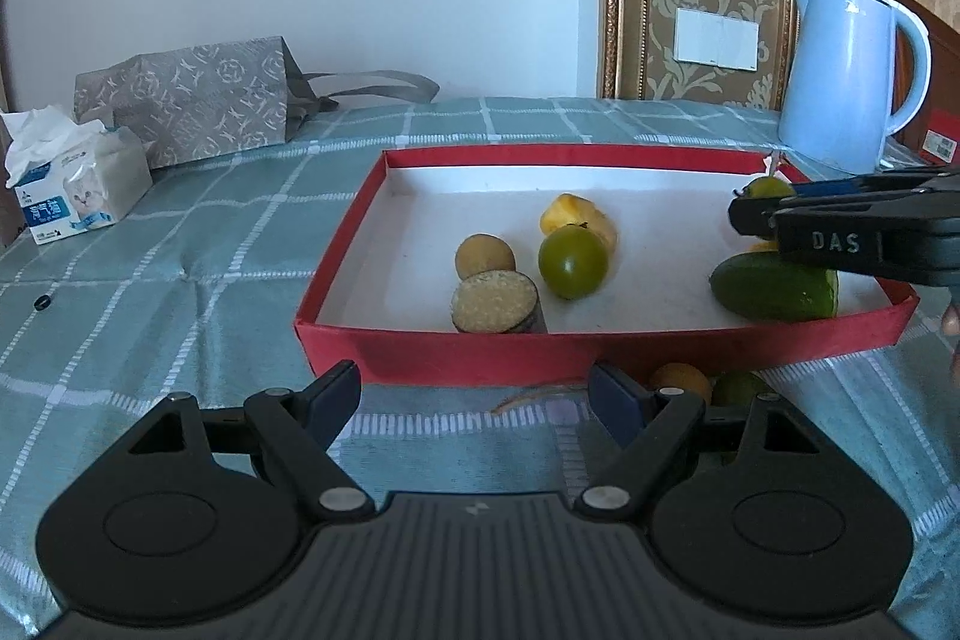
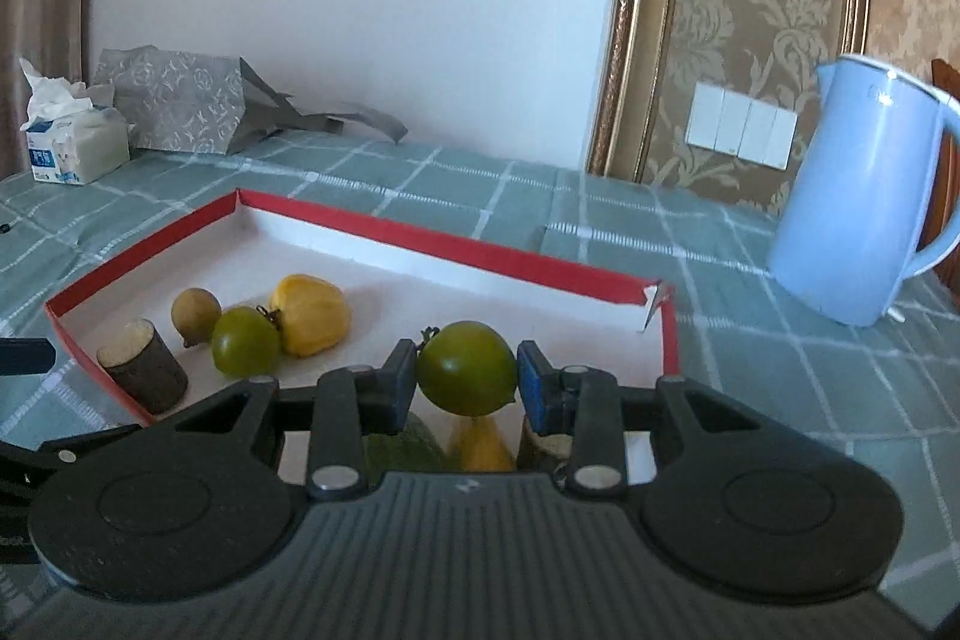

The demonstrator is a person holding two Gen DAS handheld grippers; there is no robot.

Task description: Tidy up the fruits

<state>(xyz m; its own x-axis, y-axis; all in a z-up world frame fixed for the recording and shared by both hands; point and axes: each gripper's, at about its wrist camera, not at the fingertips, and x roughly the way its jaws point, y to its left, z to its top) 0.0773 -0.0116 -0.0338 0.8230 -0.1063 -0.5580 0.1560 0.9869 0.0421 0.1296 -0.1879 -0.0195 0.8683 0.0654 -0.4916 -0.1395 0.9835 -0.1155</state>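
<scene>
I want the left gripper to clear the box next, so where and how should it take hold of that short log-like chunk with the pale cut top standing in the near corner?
Grip the chunk across its dark round sides, below the pale cut face. It stands upright near the red box wall, so the open left gripper probably best comes down from above, clearing the wall and the brown fruit close behind it.
</scene>
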